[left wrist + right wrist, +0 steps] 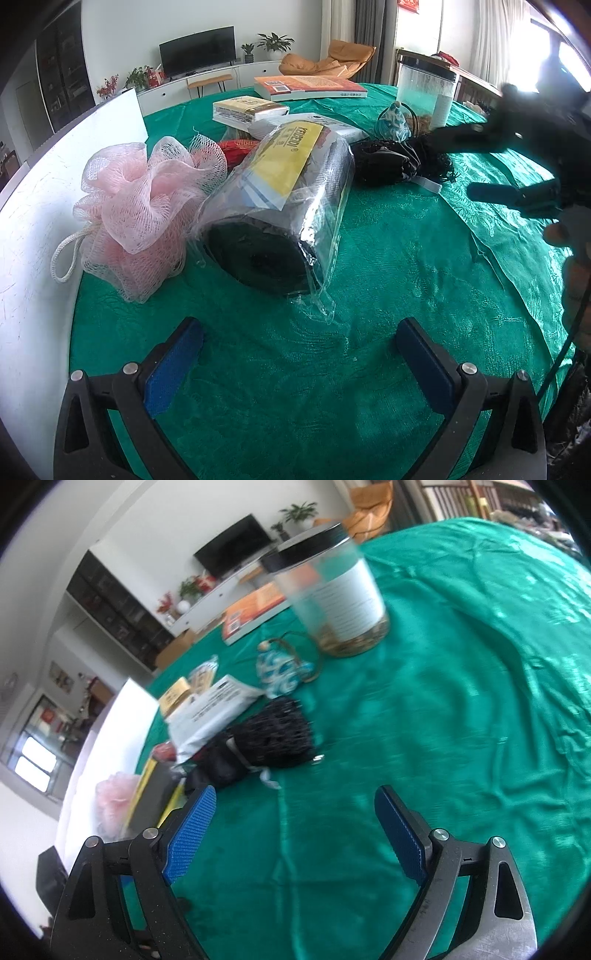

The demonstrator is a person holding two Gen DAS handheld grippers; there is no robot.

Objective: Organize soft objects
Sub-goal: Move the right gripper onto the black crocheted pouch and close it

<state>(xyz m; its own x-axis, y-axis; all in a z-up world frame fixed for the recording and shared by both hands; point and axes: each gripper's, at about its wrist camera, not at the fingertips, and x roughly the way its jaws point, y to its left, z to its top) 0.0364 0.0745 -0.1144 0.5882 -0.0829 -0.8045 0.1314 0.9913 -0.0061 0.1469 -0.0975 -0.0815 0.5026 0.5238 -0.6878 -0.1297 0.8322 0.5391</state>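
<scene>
A pink mesh bath sponge (144,210) with a white cord lies at the left of the green tablecloth (388,280). Beside it rests a dark roll in clear plastic (280,199) with a yellow label. A black knitted cloth (399,162) sits further back. My left gripper (299,354) is open, low over bare cloth in front of the roll. My right gripper (295,830) is open too, over empty cloth, with the black knitted cloth (273,738) ahead of its left finger. The right gripper's fingers (495,192) also show at the right of the left wrist view.
Books (310,88) and a white packet (317,123) lie at the back. A clear jar (332,590) with a black lid stands behind a small blue-and-white pouch (280,672). A white board (40,206) edges the table on the left.
</scene>
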